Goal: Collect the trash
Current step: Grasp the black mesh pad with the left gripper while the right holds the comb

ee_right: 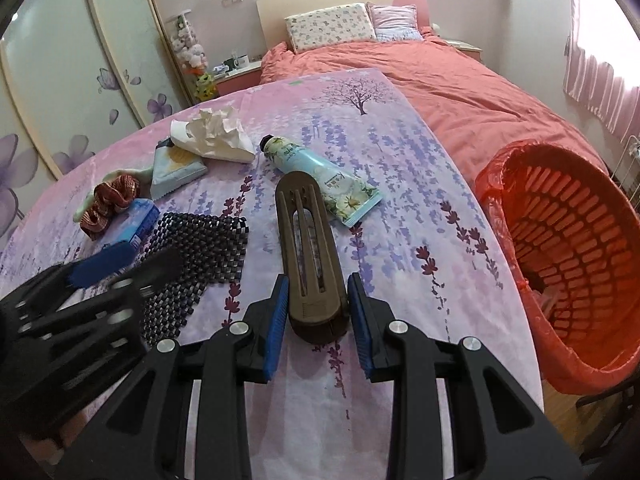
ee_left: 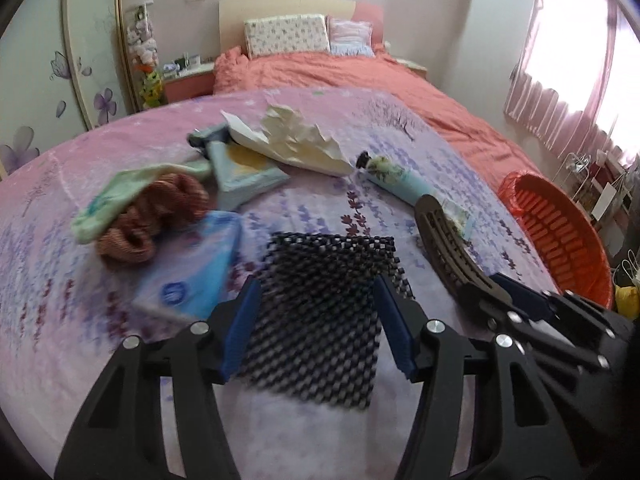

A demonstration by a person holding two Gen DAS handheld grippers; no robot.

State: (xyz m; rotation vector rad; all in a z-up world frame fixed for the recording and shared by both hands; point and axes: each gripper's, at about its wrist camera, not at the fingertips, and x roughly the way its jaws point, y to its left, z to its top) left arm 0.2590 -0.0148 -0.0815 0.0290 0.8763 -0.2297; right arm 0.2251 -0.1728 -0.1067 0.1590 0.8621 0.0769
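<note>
Right wrist view: right claw [ee_right: 318,320] clenched on brown slotted holder [ee_right: 306,240], lower centre | left claw [ee_left: 316,328] released over black mesh mat [ee_left: 320,304] | red basket [ee_right: 568,248] at right edge | keep your grip square, lift clear of tube [ee_right: 320,176].

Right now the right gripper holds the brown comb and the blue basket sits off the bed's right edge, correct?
Not quite: the basket is red-orange, not blue, as the right wrist view shows. The right gripper does hold the brown comb.
</note>
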